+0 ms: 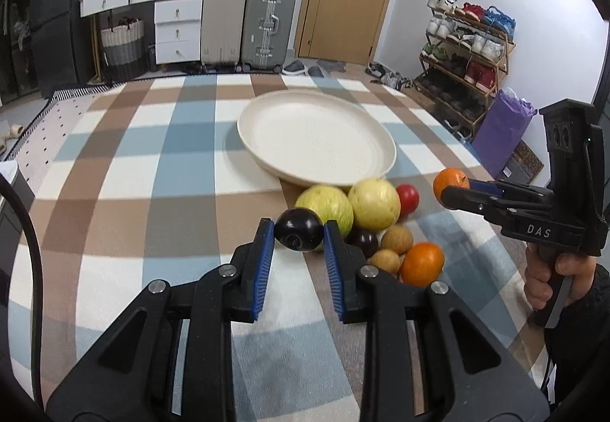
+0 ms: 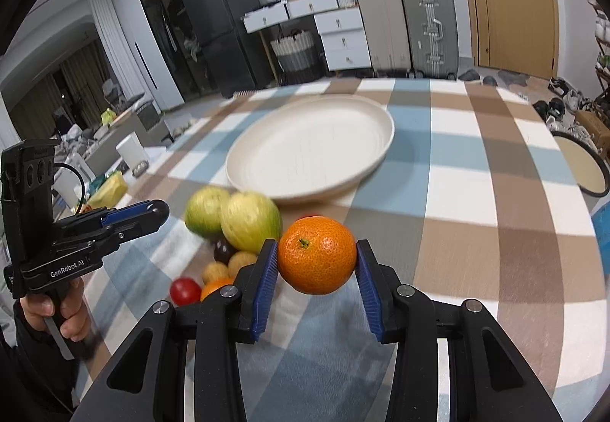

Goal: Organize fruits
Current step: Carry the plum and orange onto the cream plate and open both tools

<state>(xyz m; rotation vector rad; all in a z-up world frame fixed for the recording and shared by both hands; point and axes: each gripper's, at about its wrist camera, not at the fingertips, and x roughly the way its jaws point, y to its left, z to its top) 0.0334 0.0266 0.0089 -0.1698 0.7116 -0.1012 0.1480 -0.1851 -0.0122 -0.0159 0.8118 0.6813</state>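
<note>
Left gripper clenched on dark plum, lower centre of left view, lifted above cloth. Right gripper grasping orange, lower centre of right view. Behind: fruit pile on checked tablecloth, touching near rim of cream plate, mid-frame, nothing on it. Step, judged: both fruits picked, carry in hand. Next: forward over plate, lower, release apart so round fruit doesn't roll.

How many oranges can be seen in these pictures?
2. One orange is held between the right gripper fingers, above the table. The other orange lies in the fruit pile in front of the plate. More may be hidden.
</note>
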